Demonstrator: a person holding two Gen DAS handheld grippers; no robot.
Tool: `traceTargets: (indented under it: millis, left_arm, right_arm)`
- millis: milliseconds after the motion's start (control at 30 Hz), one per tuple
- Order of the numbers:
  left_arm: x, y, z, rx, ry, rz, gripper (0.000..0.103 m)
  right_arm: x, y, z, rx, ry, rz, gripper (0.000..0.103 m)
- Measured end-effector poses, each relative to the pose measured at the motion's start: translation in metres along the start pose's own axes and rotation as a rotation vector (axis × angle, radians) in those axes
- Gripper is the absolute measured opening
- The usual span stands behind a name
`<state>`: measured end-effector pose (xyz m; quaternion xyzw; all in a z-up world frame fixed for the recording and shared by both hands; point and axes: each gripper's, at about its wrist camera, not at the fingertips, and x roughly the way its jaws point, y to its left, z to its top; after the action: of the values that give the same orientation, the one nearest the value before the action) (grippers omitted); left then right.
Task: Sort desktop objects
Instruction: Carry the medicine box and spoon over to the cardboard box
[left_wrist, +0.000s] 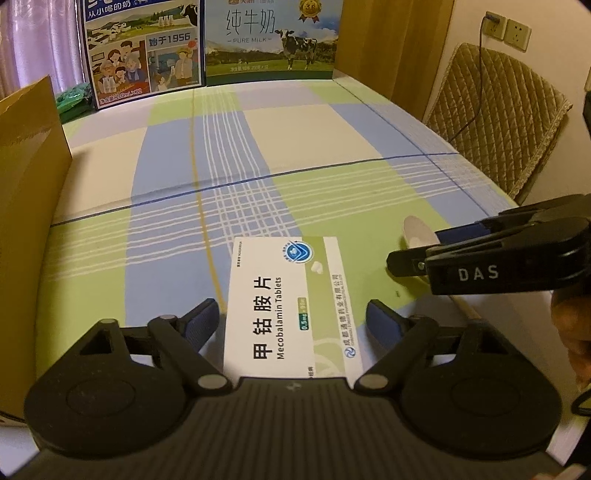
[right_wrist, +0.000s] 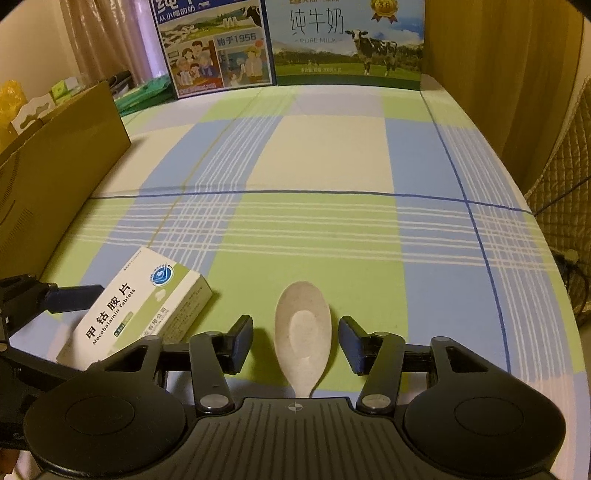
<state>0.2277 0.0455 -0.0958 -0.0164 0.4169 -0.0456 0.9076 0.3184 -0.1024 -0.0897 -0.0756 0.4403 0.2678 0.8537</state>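
With both tools low over the counter (right_wrist: 317, 155), each straddles one item. Left tool (left_wrist: 293, 317): jaws wide, the pill box (left_wrist: 288, 299) lies flat between the fingers; neither pad appears to touch it, though the gap on the left side is narrow. Box is white and green, printed "Mecobalamin Tablets", long axis running along the tool's line.

Right tool (right_wrist: 295, 339): jaws wide, a pale spoon (right_wrist: 303, 332) lies between the fingers, bowl pointing away, handle running back under the tool body. Clear gaps on both sides of the bowl.

Box (right_wrist: 144, 310) sits just left of the spoon on the checked green, blue and cream cloth, near the counter's front edge. From the left wrist view the right tool (left_wrist: 417, 258) comes in from the right side, with only the tip of the spoon (left_wrist: 415, 229) showing behind it.

Surroundings: two milk cartons (right_wrist: 288, 40) stand at the far edge. A brown cardboard box (right_wrist: 55, 162) stands on the left. A quilted chair back (left_wrist: 495, 114) is off to the right.
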Motion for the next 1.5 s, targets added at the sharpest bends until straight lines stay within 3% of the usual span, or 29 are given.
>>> traceTargets:
  millis: [133, 600, 733, 833, 900, 1267, 1500]
  left_arm:
    - [0.004, 0.0, -0.001, 0.005, 0.027, 0.006, 0.069]
    - [-0.006, -0.002, 0.003, 0.014, -0.005, 0.028, 0.067]
    - [-0.006, -0.003, 0.003, 0.011, -0.004, 0.028, 0.067]
    - [-0.007, -0.002, 0.004, 0.004, -0.009, 0.03, 0.067]
    - [-0.008, 0.0, 0.004, -0.002, -0.012, 0.028, 0.067]
    - [-0.017, 0.001, 0.01, -0.008, -0.049, 0.012, 0.067]
    - [-0.022, 0.002, 0.017, -0.012, -0.067, 0.012, 0.067]
  right_arm:
    - [0.0, 0.002, -0.001, -0.009, 0.0, -0.007, 0.05]
    - [0.001, 0.004, 0.0, -0.006, -0.003, -0.03, 0.048]
    - [0.002, 0.006, 0.0, -0.02, -0.006, -0.046, 0.042]
    - [0.001, 0.006, 0.001, -0.025, -0.005, -0.055, 0.03]
    - [0.001, 0.006, 0.001, -0.018, -0.004, -0.056, 0.03]
    - [-0.024, 0.015, 0.018, -0.021, -0.131, -0.047, 0.03]
    - [-0.033, 0.016, 0.029, 0.0, -0.162, -0.032, 0.03]
